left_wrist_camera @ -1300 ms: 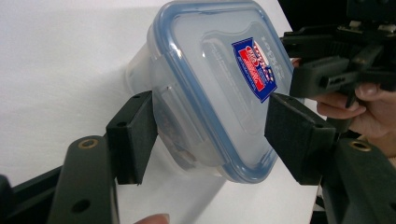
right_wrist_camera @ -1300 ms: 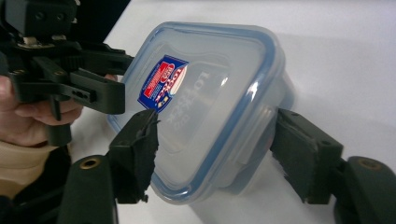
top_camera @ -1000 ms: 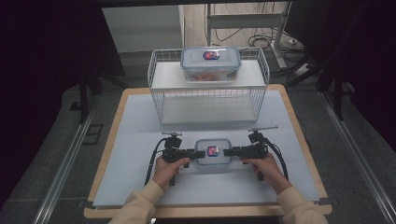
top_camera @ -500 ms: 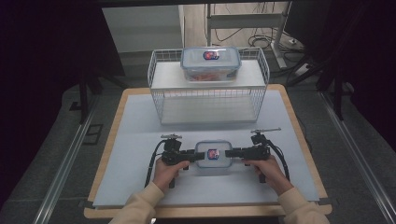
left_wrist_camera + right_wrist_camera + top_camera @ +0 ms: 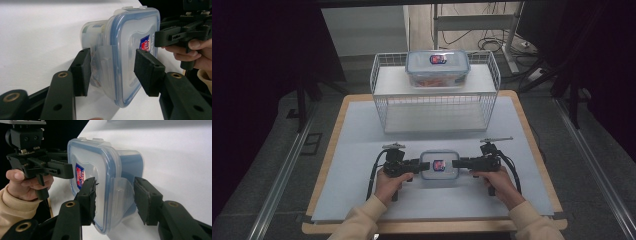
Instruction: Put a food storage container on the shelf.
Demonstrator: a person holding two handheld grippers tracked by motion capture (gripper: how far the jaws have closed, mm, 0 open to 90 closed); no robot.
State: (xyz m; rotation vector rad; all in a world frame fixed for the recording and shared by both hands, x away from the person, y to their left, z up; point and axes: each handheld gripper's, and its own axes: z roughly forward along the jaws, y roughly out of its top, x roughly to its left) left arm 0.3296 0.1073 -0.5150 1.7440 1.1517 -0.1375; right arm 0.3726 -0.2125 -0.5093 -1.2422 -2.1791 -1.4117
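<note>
Both claws, left claw (image 5: 424,164) and right claw (image 5: 456,163), have just been narrowing around the container's (image 5: 439,165) end flaps, 1 claw at each end, likely to unlatch or lift it evenly.

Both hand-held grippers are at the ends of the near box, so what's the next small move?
Probably close both a little more. The left hand-held gripper and the right each straddle a side latch of the box, but their pads look not quite tight yet.

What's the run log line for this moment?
container: lidded, flat on table | left gripper: fingers just closing around end clip | right gripper: fingers just closing, one clear of clip
</note>
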